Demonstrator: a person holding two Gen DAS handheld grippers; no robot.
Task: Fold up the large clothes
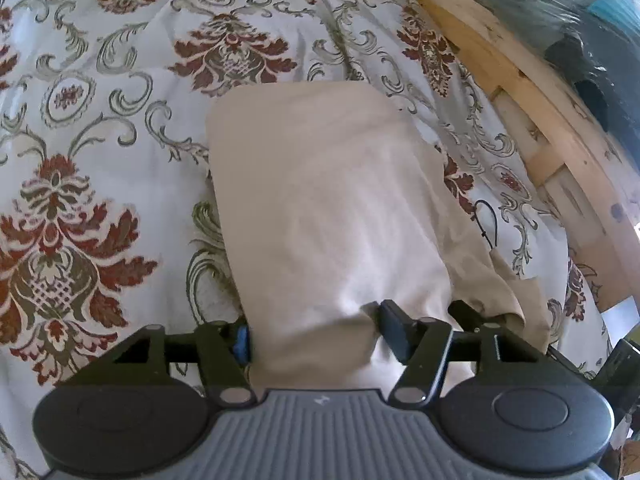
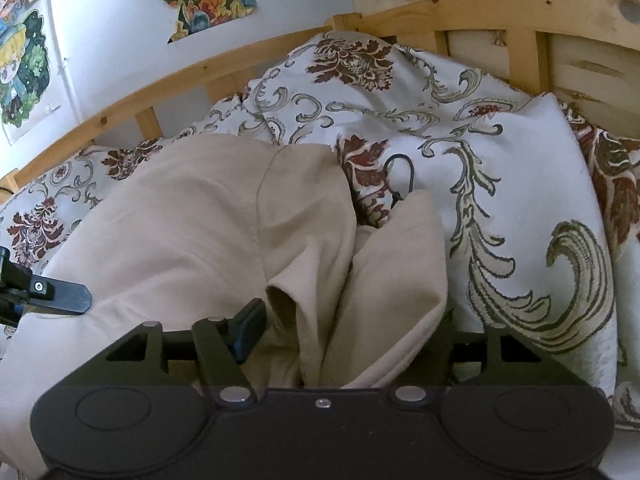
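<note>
I'm working over the bed, its floral bedspread (image 1: 100, 152) rumpled under everything and the wooden bed frame (image 2: 500, 4) running along the far side. Lying on that bedspread is the beige garment (image 1: 320, 200), a large soft piece already doubled over, stretching away from me toward the rail. I'm gripping its near edge with both tools. My left gripper (image 1: 316, 332) is pinching a bunched stretch of the beige fabric, with the cloth filling the space between its fingers. My right gripper (image 2: 344, 336) is doing the same further along, clamping a thick gather of folds, though its right finger is hiding behind the cloth. A thin black cord loop (image 2: 400, 180) is sticking out beside the garment's far corner.

My worry now: the grips are on bunched layers, not a clean single edge, so if I lift, an inner layer could slide free and the fold could sag unevenly. The bedspread is loose too; I could be dragging it along. That cord loop could snag on something as well.
</note>
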